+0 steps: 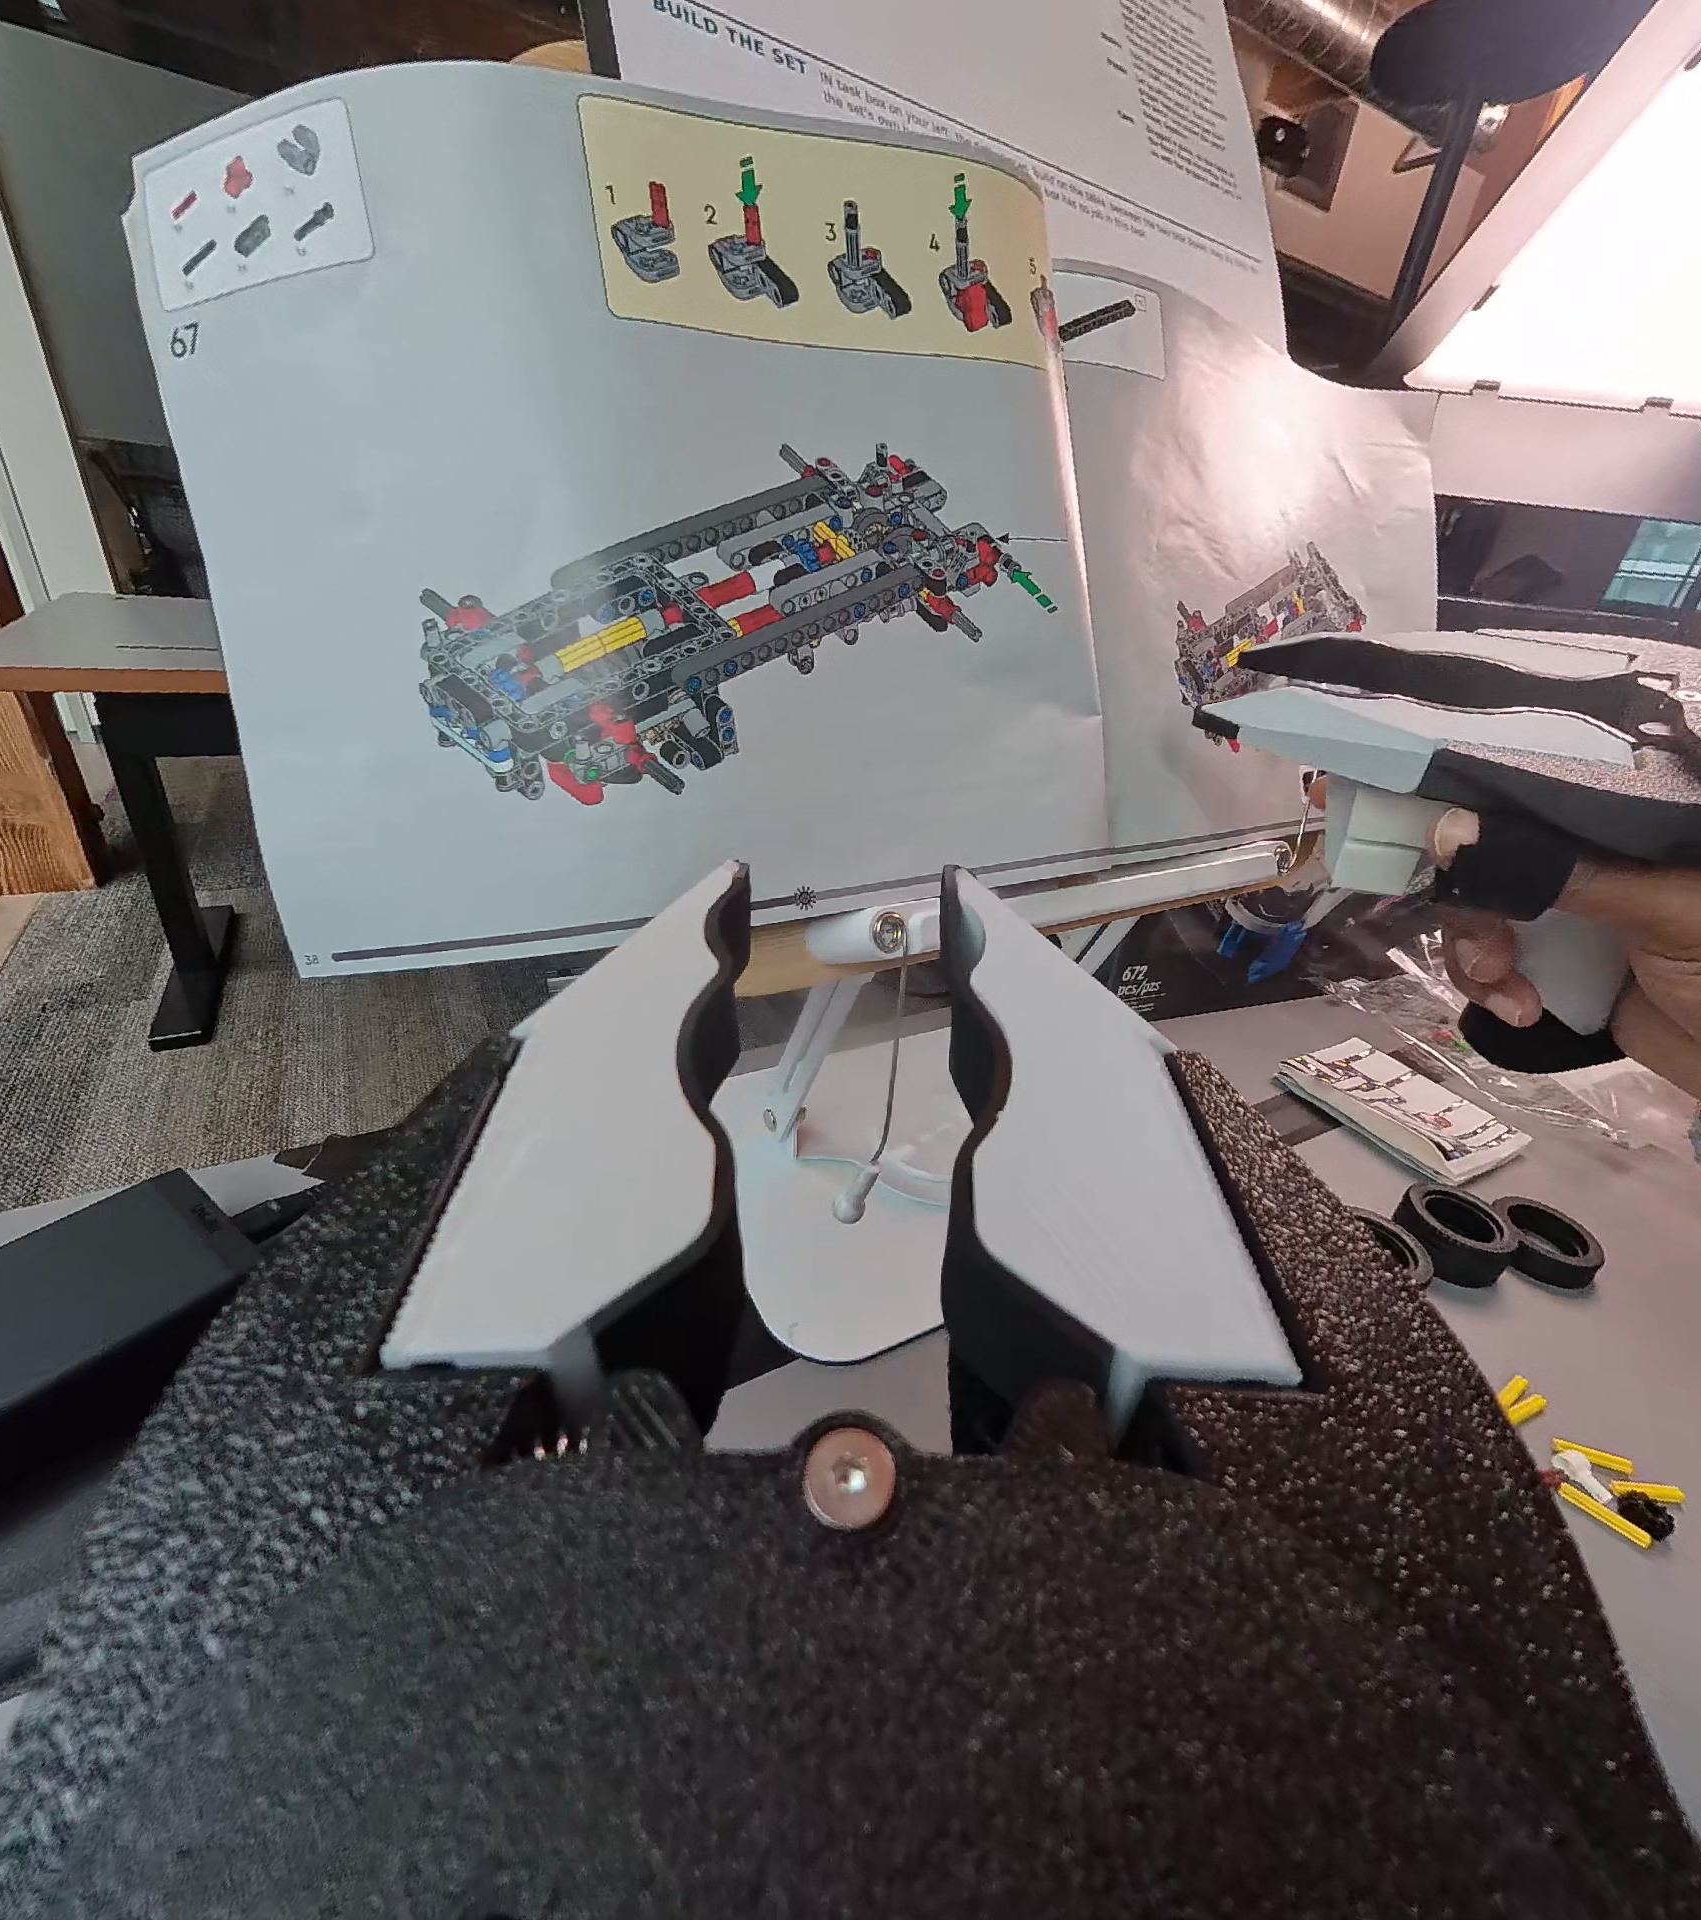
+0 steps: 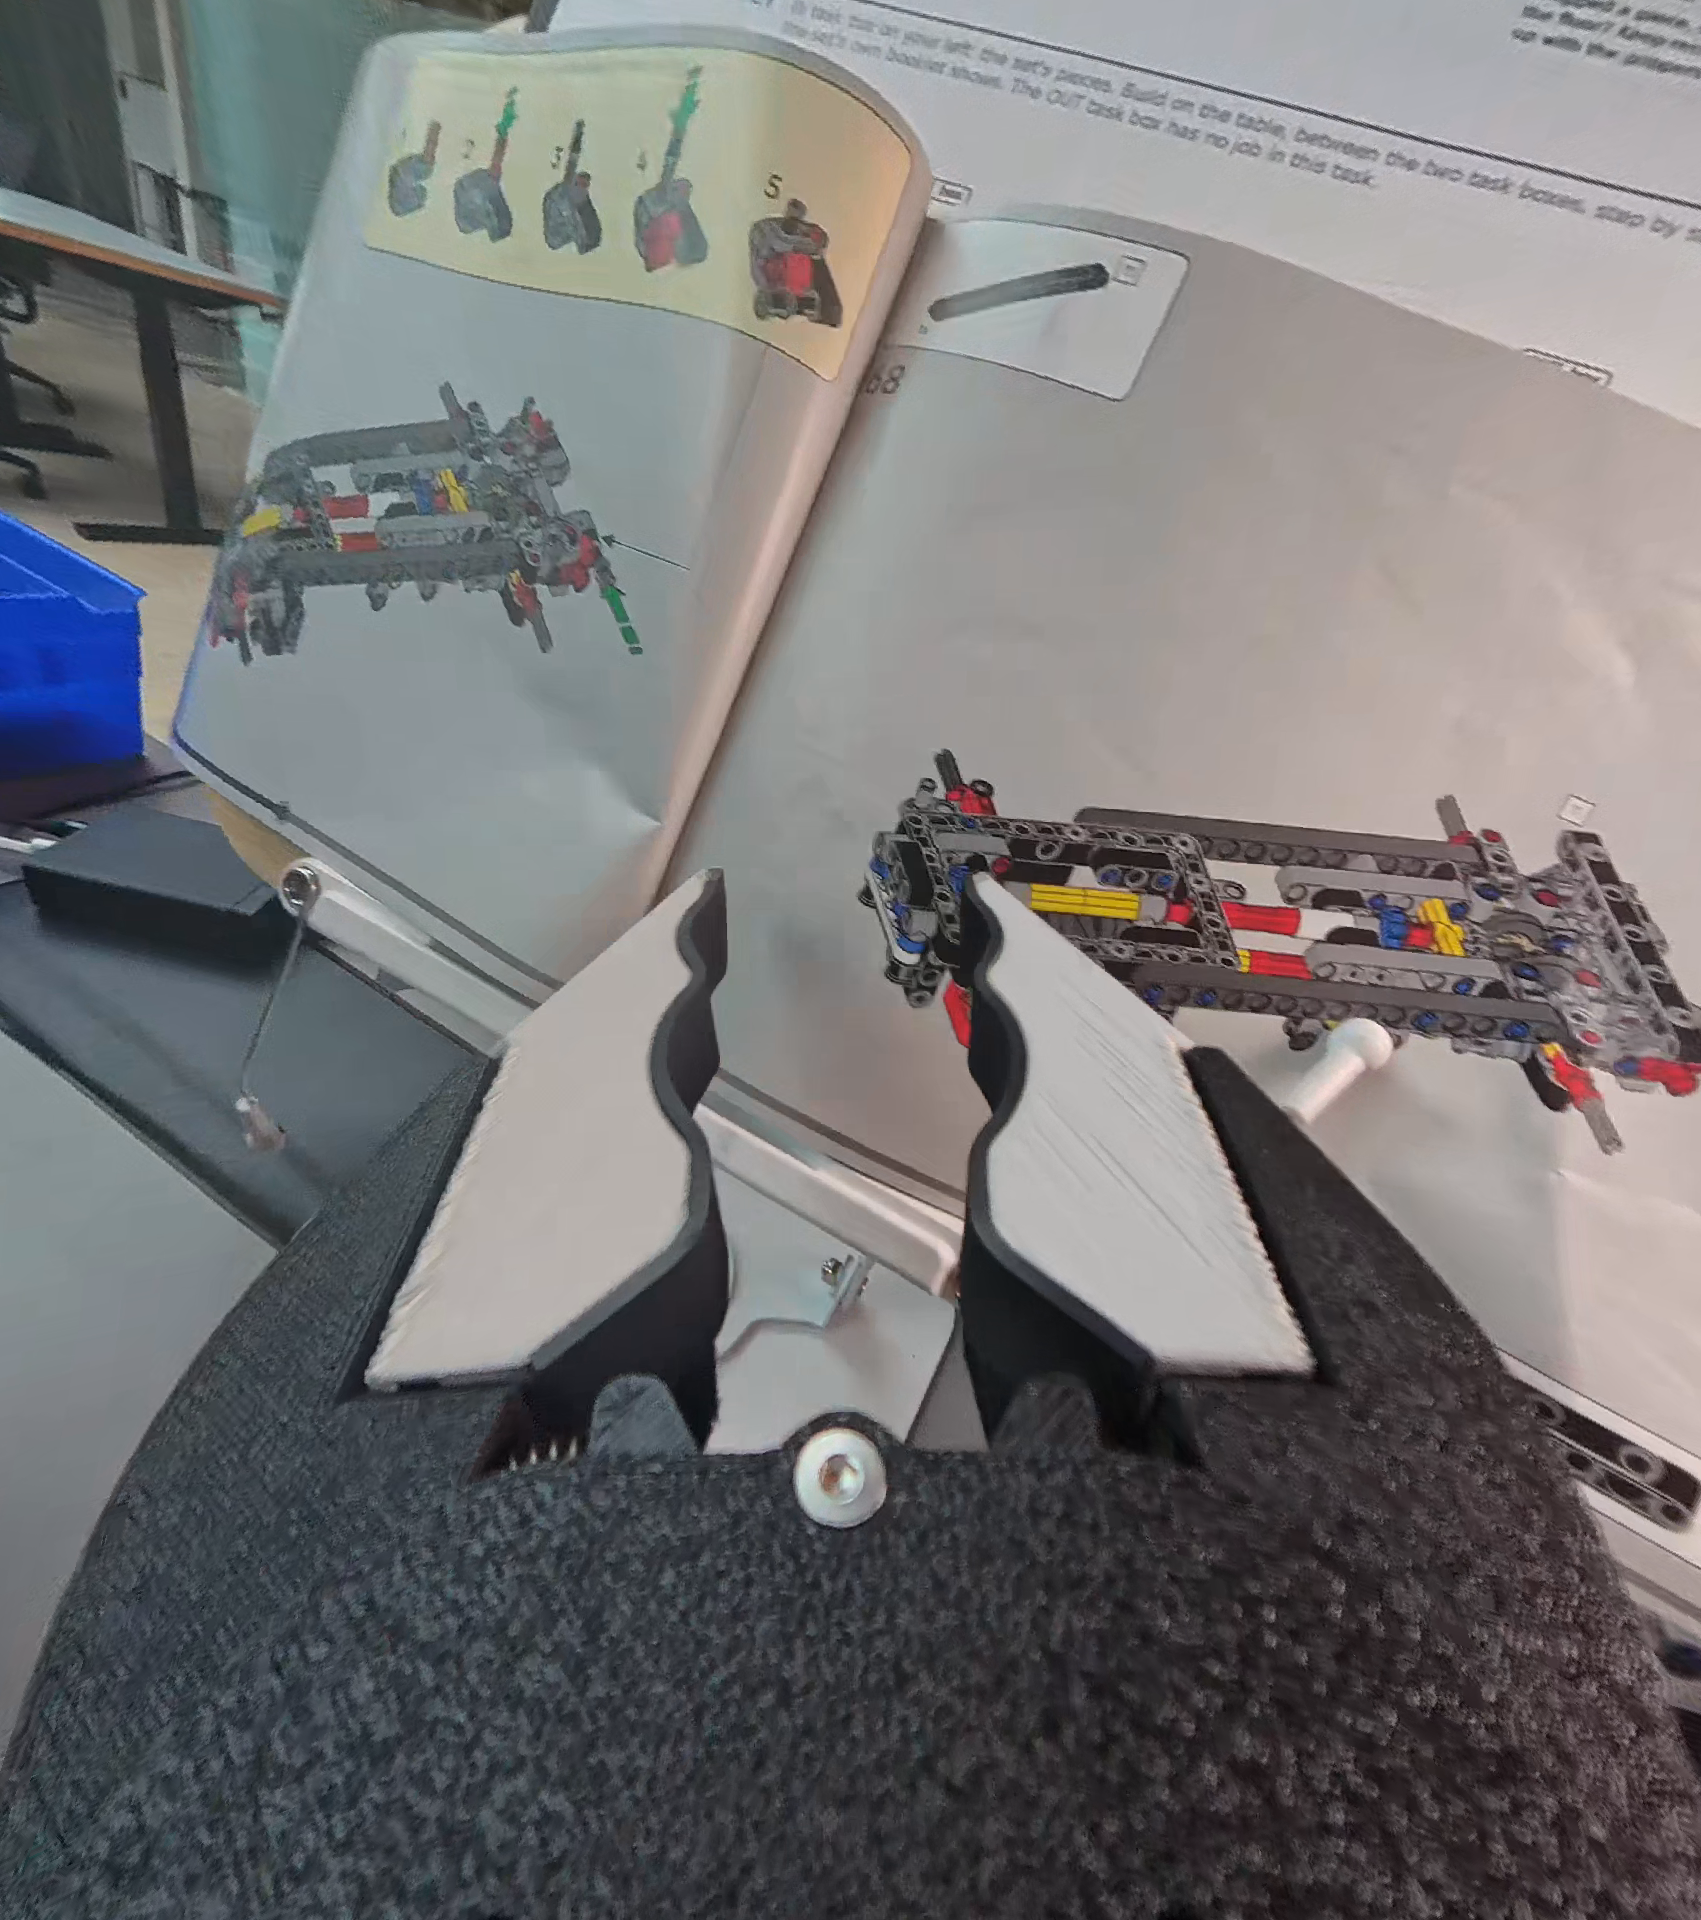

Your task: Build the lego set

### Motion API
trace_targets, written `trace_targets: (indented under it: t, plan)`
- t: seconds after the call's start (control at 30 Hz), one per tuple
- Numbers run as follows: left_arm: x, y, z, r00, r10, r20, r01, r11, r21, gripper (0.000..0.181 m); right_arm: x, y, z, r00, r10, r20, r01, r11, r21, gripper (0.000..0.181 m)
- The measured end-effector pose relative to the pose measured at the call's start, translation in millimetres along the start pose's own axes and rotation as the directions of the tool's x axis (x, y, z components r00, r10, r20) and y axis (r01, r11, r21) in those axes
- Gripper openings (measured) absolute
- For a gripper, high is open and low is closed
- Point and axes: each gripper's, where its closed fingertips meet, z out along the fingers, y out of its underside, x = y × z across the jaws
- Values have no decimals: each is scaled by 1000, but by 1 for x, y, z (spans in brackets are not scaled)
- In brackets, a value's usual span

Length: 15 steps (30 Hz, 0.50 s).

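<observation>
The open instruction booklet stands on a white book stand straight ahead of me. My left gripper is open and empty, pointing at the bottom edge of the left page. My right gripper is open and empty, close to the right page of the booklet, level with the printed chassis drawing. In the left wrist view the right gripper shows at the right, held by a hand, turned on its side against the right page. Loose yellow pieces and black tyres lie on the grey table.
A folded printed sheet and a clear plastic bag lie right of the stand. A black power brick sits at the left; it also shows in the right wrist view. A blue bin stands far left. A printed sheet hangs behind the booklet.
</observation>
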Motion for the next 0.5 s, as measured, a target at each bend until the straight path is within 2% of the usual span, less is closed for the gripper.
trace_targets:
  t: [0.07, 0.17, 0.27, 0.37, 0.5]
  plan:
    - [0, 0, 0, 1000, 1, 4, -1, 1000, 0, 36, -19, -11, 8, 1000, -5, 14, 5, 1000, 4, 62]
    - [5, 0, 0, 1000, 13, -5, -13, 1000, -1, 37, -46, -31, 24, 992, -123, -24, 124, 992, 19, 83]
    - [15, 0, 0, 999, 45, -21, -45, 999, -4, 37, -56, -35, 43, 976, -198, -92, 195, 980, -46, 88]
    - [20, -1, -2, 997, 79, -27, -79, 997, -3, 37, -44, -24, 54, 952, -271, -143, 258, 960, -106, 74]
    - [19, -2, -3, 996, 85, -27, -85, 996, 2, 37, -33, -23, 42, 959, -258, -120, 255, 966, -45, 31]
